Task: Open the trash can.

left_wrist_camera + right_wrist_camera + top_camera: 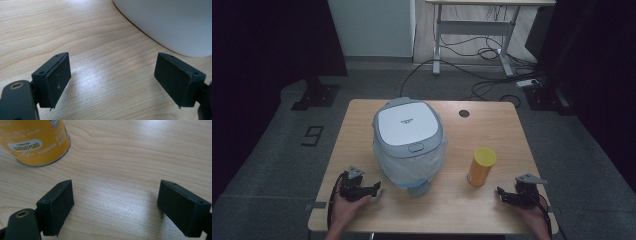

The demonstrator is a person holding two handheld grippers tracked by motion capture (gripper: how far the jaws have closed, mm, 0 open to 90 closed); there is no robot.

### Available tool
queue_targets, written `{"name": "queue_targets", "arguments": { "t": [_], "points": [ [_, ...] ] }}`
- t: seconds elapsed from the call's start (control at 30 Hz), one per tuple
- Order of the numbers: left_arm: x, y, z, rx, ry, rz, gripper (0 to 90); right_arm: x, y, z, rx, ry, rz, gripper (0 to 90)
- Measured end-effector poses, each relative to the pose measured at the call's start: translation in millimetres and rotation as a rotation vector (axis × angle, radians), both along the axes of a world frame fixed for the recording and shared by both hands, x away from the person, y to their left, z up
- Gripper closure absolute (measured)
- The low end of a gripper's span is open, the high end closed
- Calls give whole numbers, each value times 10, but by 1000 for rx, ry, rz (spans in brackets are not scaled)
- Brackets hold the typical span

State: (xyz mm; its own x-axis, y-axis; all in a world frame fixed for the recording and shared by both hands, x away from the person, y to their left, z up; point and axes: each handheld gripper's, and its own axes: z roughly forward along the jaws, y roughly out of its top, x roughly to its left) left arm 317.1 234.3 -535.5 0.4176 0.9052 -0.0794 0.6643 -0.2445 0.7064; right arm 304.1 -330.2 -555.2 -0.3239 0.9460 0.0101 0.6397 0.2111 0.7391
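Resting near the front edge of the wooden desk [492,210], the left claw [371,190] sits in the person's left hand [346,206] with its jaws spread wide and nothing between them; in the left gripper view the bare wood grain shows in the gap, and the pale curved wall of the rice cooker [170,22] rises just beyond the far jaw without touching it. At the other front corner the right claw [502,195] lies in the right hand [532,216], its jaws likewise wide apart and empty over bare desk. Just past it and slightly inward stands a yellow can [481,166], upright, with a yellow lid on top, so what it holds cannot be told; the right gripper view shows its lower part [35,141] with a printed label, near the left jaw but apart from it. Farther in, at the middle of the desk, the white and grey-blue rice cooker [408,132] stands with its lid shut, its inside hidden, and its lower body looks wrapped in clear plastic film [412,167]. Toward the back edge a small round hole [464,113] is set in the desktop.
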Motion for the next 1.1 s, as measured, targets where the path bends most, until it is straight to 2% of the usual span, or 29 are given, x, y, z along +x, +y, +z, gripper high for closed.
{"name": "queue_targets", "arguments": {
  "t": [0.3, 0.53, 0.93, 1.1],
  "points": [
    [-12, 19, 20, -9, -2, 1, 157, 2, -11, 0, -1, -1, 9, 134],
    [-60, 38, 89, -37, -29, -9, 235, 2, -17, -1, -2, -2, 14, 136],
    [-131, 48, 203, -76, -53, -16, 363, 1, -21, -1, -2, -3, 18, 137],
    [-203, 70, 338, -88, -109, -9, 453, 1, -22, -1, -2, -3, 18, 137]
  ]
}}
